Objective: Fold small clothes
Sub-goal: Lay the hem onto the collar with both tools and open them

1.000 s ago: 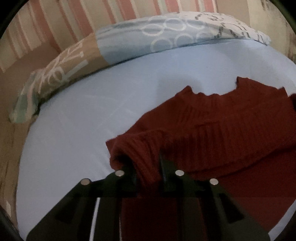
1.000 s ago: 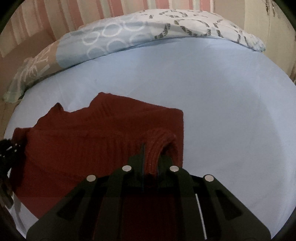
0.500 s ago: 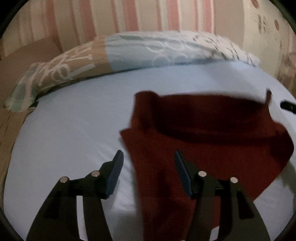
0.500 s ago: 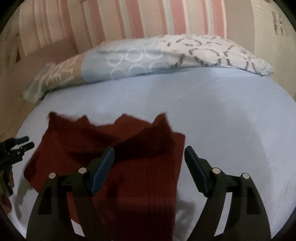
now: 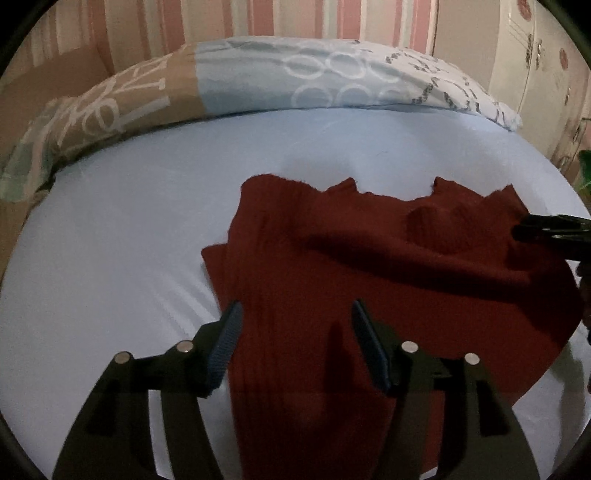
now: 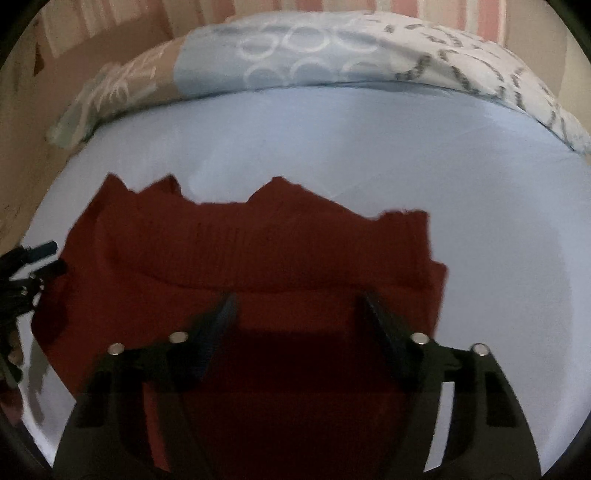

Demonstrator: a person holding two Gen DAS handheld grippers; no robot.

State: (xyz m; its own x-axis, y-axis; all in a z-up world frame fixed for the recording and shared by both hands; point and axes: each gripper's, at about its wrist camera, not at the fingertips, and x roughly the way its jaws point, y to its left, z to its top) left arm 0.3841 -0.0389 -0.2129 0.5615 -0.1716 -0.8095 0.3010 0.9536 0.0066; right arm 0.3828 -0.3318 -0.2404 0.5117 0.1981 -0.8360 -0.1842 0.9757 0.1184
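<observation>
A dark red ribbed sweater [image 5: 369, 251] lies folded over itself on the light blue bed sheet [image 5: 110, 240]. My left gripper [image 5: 294, 310] hovers above its near left part, jaws apart and still opening, pads off the knit. In the right wrist view the sweater [image 6: 258, 258] fills the middle. My right gripper [image 6: 297, 301] hangs above its near edge with jaws wide but closing, nothing pressed between them. Each gripper shows in the other's view: the right gripper [image 5: 546, 229] at the right edge, the left gripper [image 6: 33, 258] at the left edge.
A long patterned pillow [image 5: 258, 77] in tan, blue and white lies along the far side of the bed. Behind it is a pink-striped wall [image 5: 295, 18]. A pale cabinet [image 5: 535, 74] stands at the far right. Bare sheet [image 6: 498, 221] stretches right of the sweater.
Both grippers let go of the sweater folds they pinched and opened. The lifted part dropped onto the rest of the sweater, and both grippers drew back a little.
</observation>
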